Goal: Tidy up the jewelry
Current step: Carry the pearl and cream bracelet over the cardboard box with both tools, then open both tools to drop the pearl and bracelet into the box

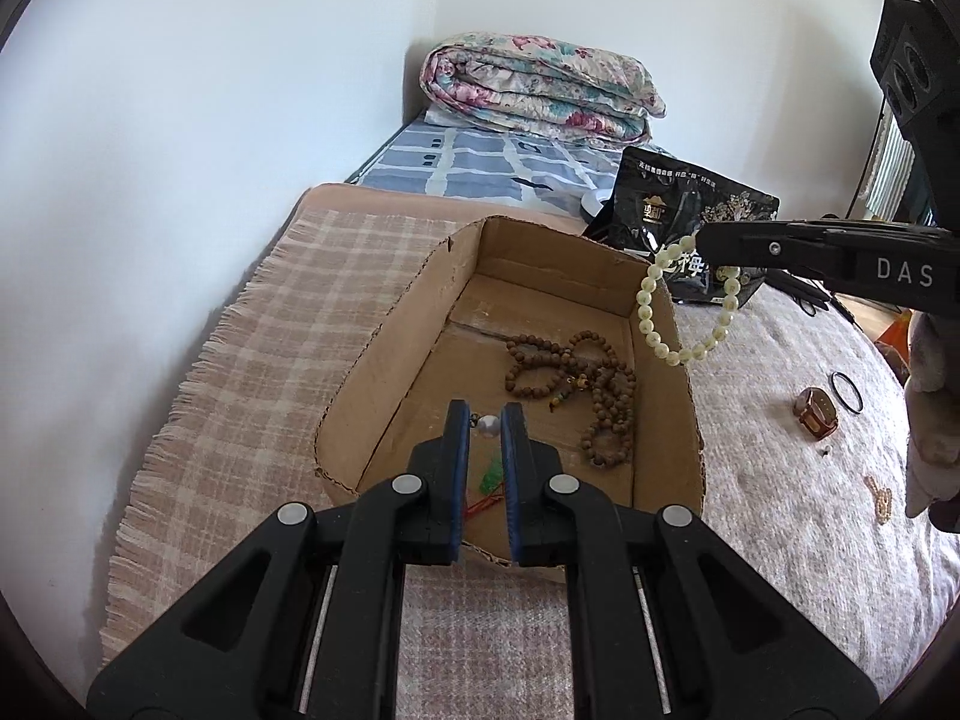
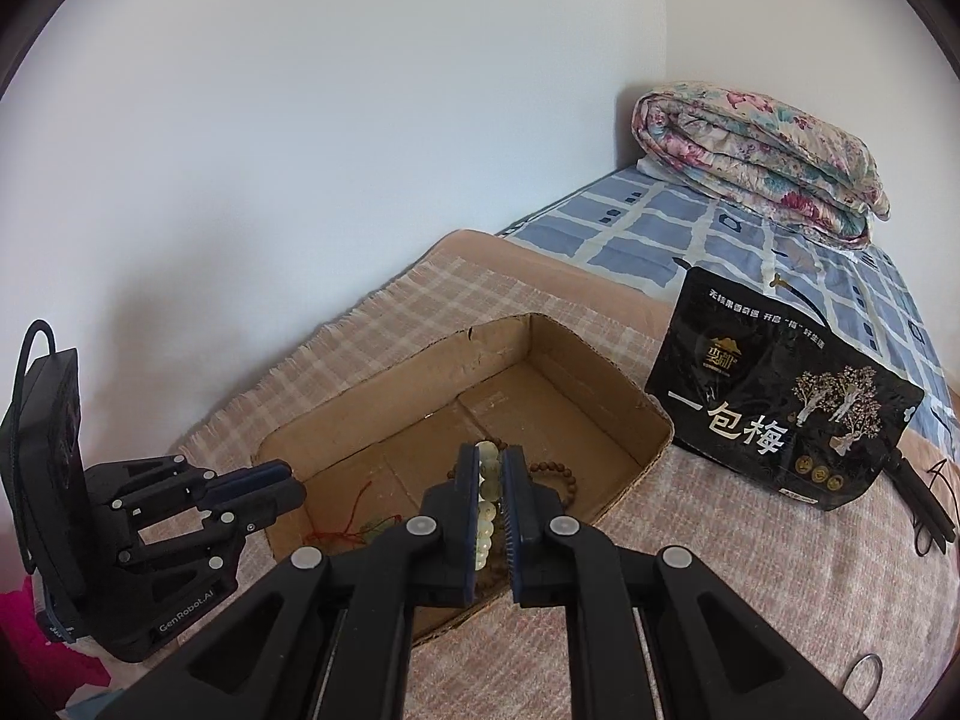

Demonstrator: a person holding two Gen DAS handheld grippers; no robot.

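One cardboard box (image 1: 558, 276), two claws, one pale bead bracelet (image 1: 660, 324), one watch (image 1: 815, 413)

A cardboard box (image 1: 678, 360) sits on the bed (image 1: 780, 480), a bead necklace (image 1: 576, 384) inside; a snack bag (image 2: 780, 414) stands behind it, a watch (image 1: 815, 412) to its right.
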